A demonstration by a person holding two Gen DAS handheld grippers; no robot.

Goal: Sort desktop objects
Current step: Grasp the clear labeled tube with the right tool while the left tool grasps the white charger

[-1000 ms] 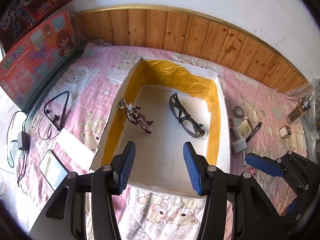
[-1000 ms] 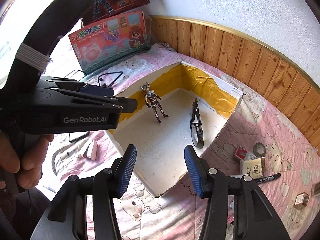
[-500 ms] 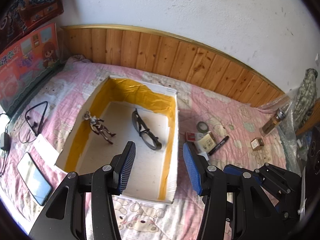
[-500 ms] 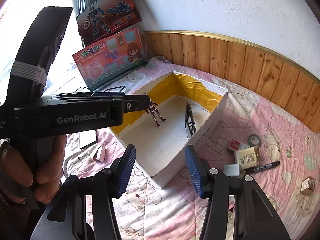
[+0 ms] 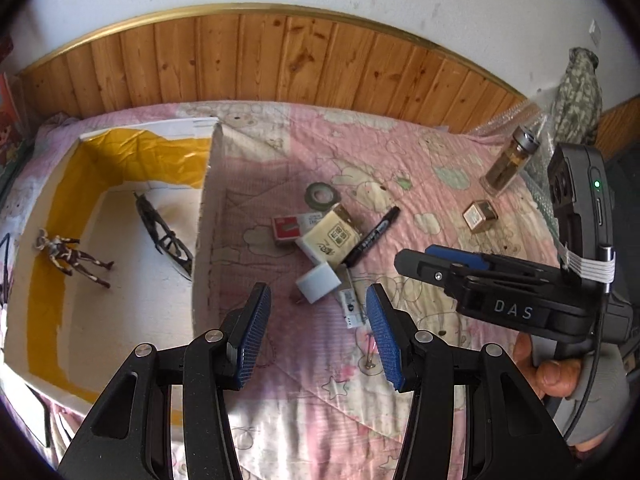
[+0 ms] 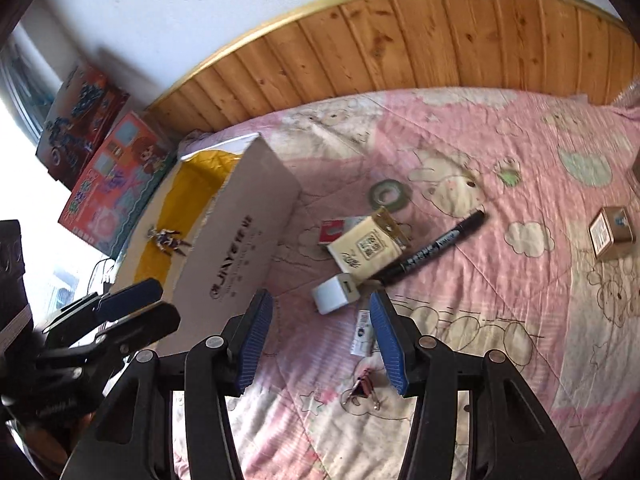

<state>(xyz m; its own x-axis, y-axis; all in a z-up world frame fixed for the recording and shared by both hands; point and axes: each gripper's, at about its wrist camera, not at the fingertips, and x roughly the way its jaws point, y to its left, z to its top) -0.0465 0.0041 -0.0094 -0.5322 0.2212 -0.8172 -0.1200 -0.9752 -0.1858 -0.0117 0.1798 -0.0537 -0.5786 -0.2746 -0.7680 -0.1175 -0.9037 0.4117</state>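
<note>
A white box (image 5: pixel 200 216) with yellow-taped walls lies at the left; inside it are a toy figure (image 5: pixel 72 258) and black glasses (image 5: pixel 162 236). On the pink quilt to its right lie a white charger cube (image 5: pixel 318 286), a yellow card pack (image 5: pixel 332 238), a red-and-white pack (image 5: pixel 290 226), a black marker (image 5: pixel 374 236), a tape roll (image 5: pixel 320 194) and a white stick (image 5: pixel 352 306). My left gripper (image 5: pixel 316 336) is open and empty above the cube. My right gripper (image 6: pixel 318 342) is open and empty, just short of the cube (image 6: pixel 334 294).
A small gold box (image 5: pixel 480 216) and a glass bottle (image 5: pixel 508 164) stand at the right. A binder clip (image 6: pixel 362 390) lies on the quilt under my right gripper. Two toy boxes (image 6: pixel 116 184) lean on the wall at the left. Wood panelling runs along the back.
Both grippers have swung right, away from the box and over the loose objects on the quilt. Both stay open and empty.
</note>
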